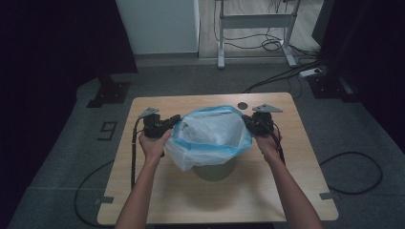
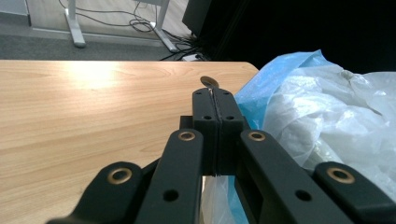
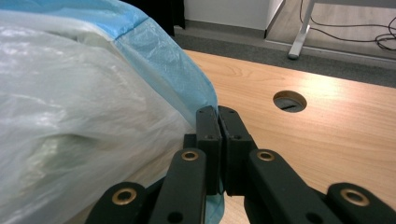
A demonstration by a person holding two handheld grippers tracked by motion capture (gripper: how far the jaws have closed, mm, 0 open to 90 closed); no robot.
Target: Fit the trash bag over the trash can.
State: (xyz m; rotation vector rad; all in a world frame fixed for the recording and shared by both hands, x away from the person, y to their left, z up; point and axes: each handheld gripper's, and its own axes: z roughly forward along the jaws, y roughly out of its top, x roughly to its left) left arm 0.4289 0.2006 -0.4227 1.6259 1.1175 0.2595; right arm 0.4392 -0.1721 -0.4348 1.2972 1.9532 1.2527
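Left gripper (image 1: 173, 121) and right gripper (image 1: 247, 120) both have jaws clamped tight on opposite edges of the blue-rimmed plastic bag (image 1: 210, 136). The bag sits mid-table (image 1: 157, 191), draped over a grey bin (image 1: 215, 171), mouth stretched between the grippers.

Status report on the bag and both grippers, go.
Left gripper shut on bag rim, left side. Right gripper shut on rim, right side. Bag stretched open over grey bin. Table around it clear.

Light wooden table (image 1: 267, 191) with a grey bin (image 1: 215, 170) on it, bag-draped.
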